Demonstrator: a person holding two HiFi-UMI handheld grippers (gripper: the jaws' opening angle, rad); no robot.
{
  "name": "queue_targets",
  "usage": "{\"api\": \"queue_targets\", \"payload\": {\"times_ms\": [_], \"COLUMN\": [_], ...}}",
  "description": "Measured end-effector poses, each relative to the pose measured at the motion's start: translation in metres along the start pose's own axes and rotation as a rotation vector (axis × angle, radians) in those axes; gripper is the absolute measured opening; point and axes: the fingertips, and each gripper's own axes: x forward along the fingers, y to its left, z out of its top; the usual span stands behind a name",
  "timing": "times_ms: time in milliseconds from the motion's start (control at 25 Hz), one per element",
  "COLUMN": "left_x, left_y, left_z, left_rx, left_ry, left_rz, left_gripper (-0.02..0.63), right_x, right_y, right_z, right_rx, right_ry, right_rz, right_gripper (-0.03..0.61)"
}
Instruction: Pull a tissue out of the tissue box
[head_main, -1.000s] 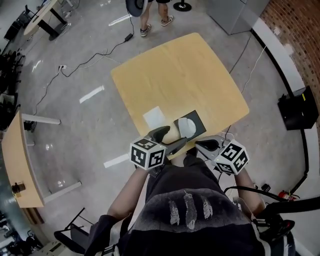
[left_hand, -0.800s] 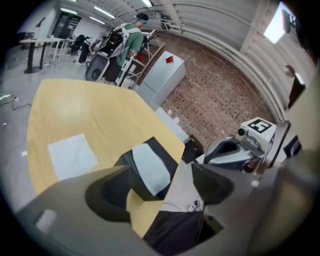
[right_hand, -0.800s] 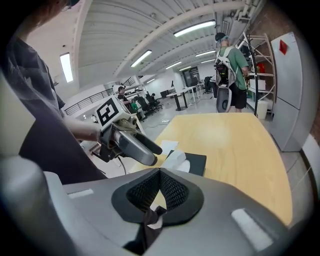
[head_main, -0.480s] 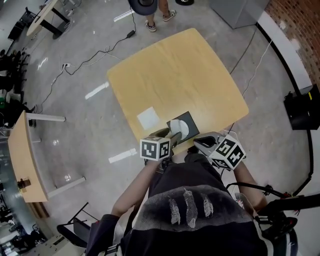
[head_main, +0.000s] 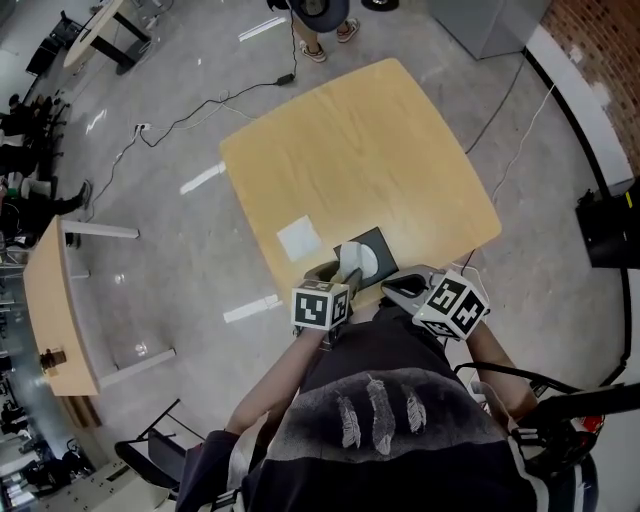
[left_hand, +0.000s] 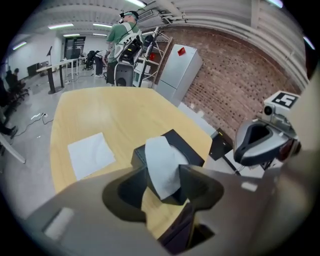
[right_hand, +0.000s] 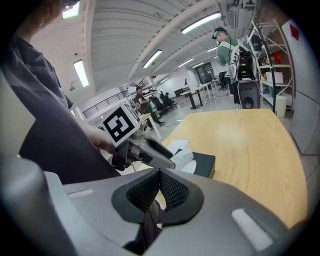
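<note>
- The black cardboard tissue box (head_main: 378, 243) sits at the tan wooden tabletop's (head_main: 360, 150) 6 o'clock edge, with a white tissue (left_hand: 162, 165) standing from its slot.
- The left gripper (left_hand: 162, 176) has just been closing; its half-wide jaws flank the tissue, apparently not yet pinching.
- The right gripper (right_hand: 159, 176), at the box's 4 o'clock, is closed and empty.
- The pinch and pull remain.

Wooden table (head_main: 370, 140): black tissue box (head_main: 388, 248) near edge, loose tissue sheet (head_main: 299, 238) beside.
</note>
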Motion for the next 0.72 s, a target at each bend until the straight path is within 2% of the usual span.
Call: {"api": "queue_targets", "payload": {"times_ms": [120, 200, 320, 400, 720], "left_x": [0.000, -0.003, -0.011, -0.014, -0.026], "left_y": [0.007, 0.011, 0.017, 0.013, -0.006], "left_z": [0.001, -0.001, -0.006, -0.003, -0.001], "left_rx": [0.002, -0.024, -0.070, -0.089, -0.108], "left_ry": [-0.006, -0.014, -0.025, -0.037, -0.077], "left_rz": [0.034, 0.031, 0.000, -0.039, -0.177], "left_gripper": [0.130, 0.107, 0.064, 0.005, 0.005], "right_x": [0.000, 0.001, 0.004, 0.005, 0.012], "right_y": [-0.002, -0.001, 0.004, 0.003, 0.003], "right_z": [-0.001, -0.003, -0.002, 0.000, -0.002], "right_rx": [-0.004, -0.002, 0.000, -0.004, -0.009], "right_ry": [0.002, 0.004, 0.007, 0.004, 0.005], "right_rz": [0.001, 0.002, -0.001, -0.002, 0.000], "right_gripper": [-0.001, -0.001, -0.001, 0.000, 0.000]}}
